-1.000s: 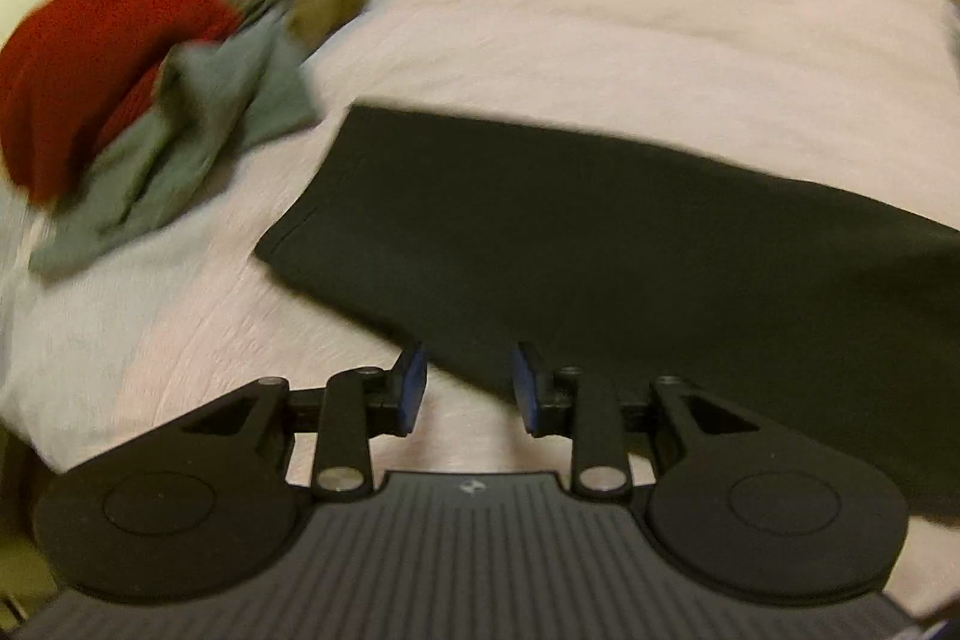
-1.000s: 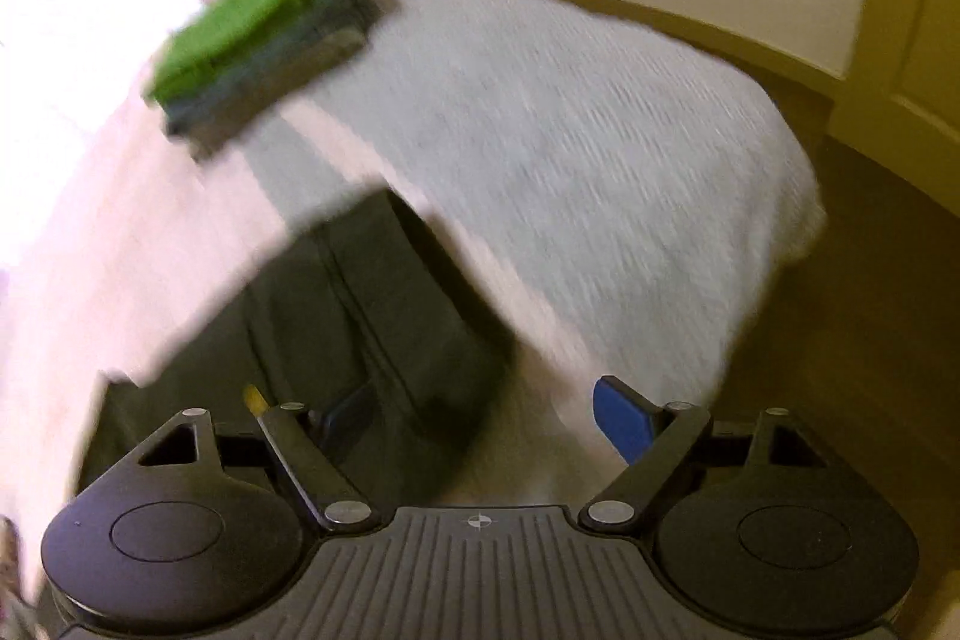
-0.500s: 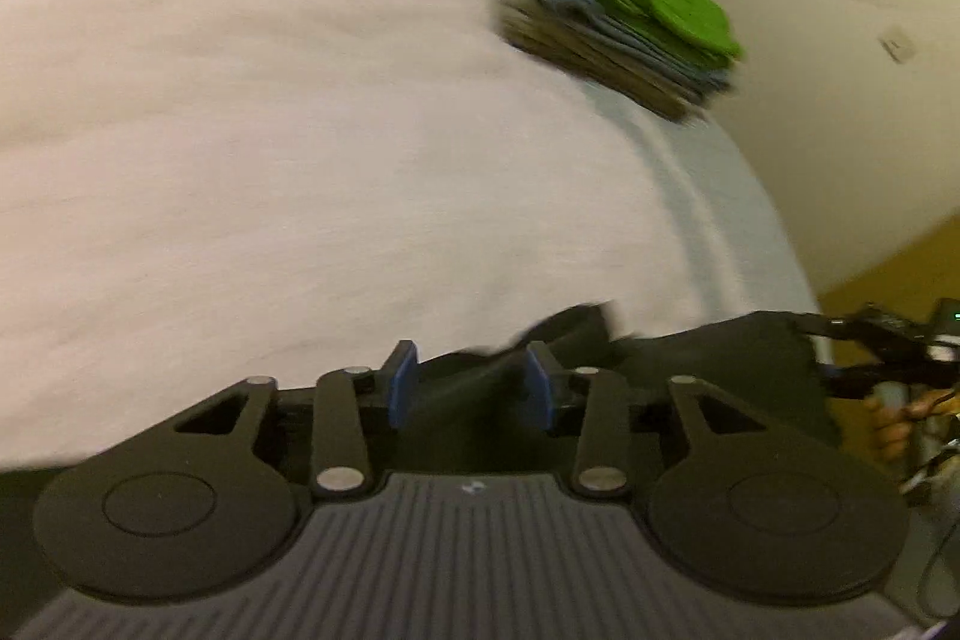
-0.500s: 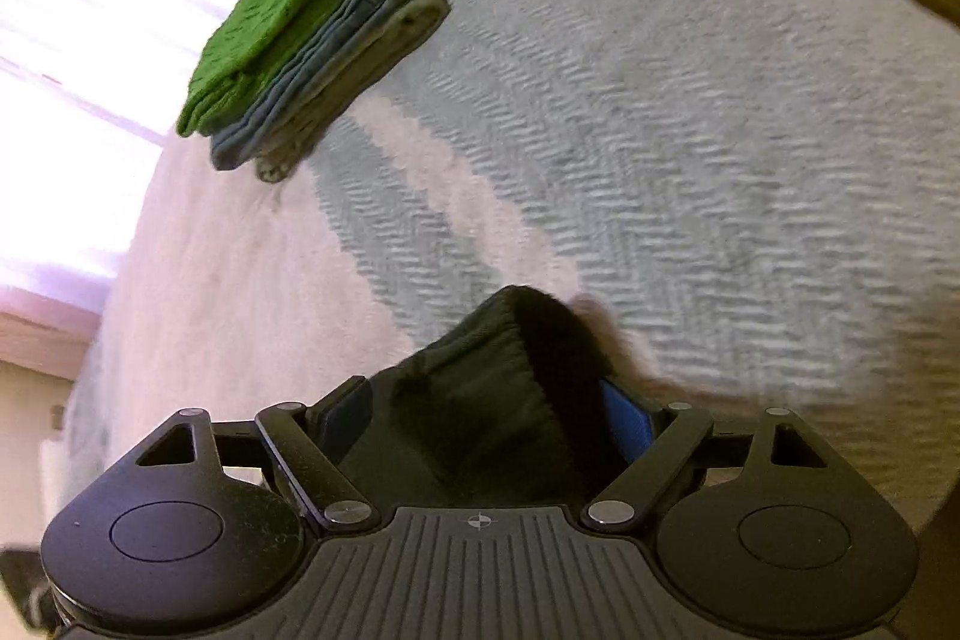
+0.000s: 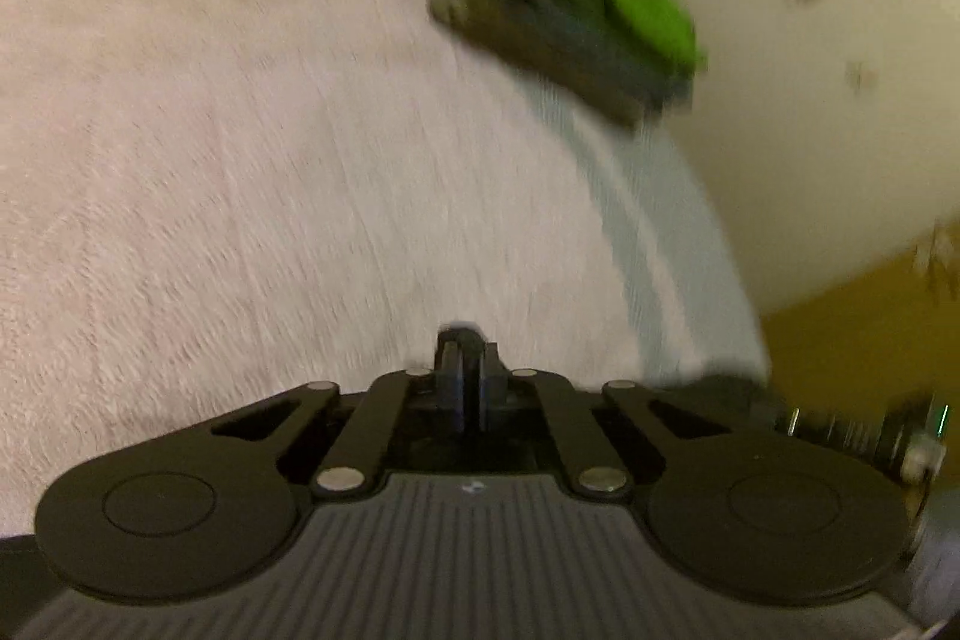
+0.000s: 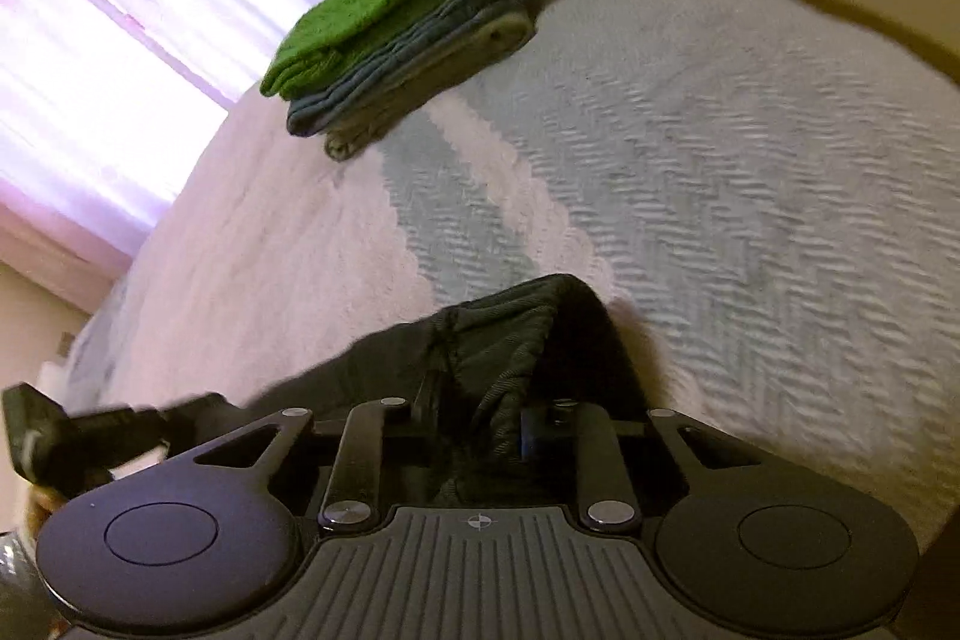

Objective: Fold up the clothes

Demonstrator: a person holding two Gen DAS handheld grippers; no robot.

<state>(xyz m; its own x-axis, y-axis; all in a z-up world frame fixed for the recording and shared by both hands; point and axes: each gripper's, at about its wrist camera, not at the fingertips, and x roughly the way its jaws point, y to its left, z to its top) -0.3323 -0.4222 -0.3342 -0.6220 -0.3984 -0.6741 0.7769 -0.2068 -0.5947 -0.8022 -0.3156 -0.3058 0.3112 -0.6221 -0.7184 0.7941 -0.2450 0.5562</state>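
Since half a second ago, both sets of fingers are drawing together: the left gripper (image 5: 467, 370) is now pressed fully closed, with no cloth visible between its fingers, while the right gripper (image 6: 480, 436) is clamping a bunched fold of the dark garment (image 6: 510, 334). That garment is rising off the pale bedspread (image 6: 720, 196) just ahead of the right gripper. Farther back, a folded stack (image 6: 402, 34), green on top, is lying near the wall (image 5: 810, 130).
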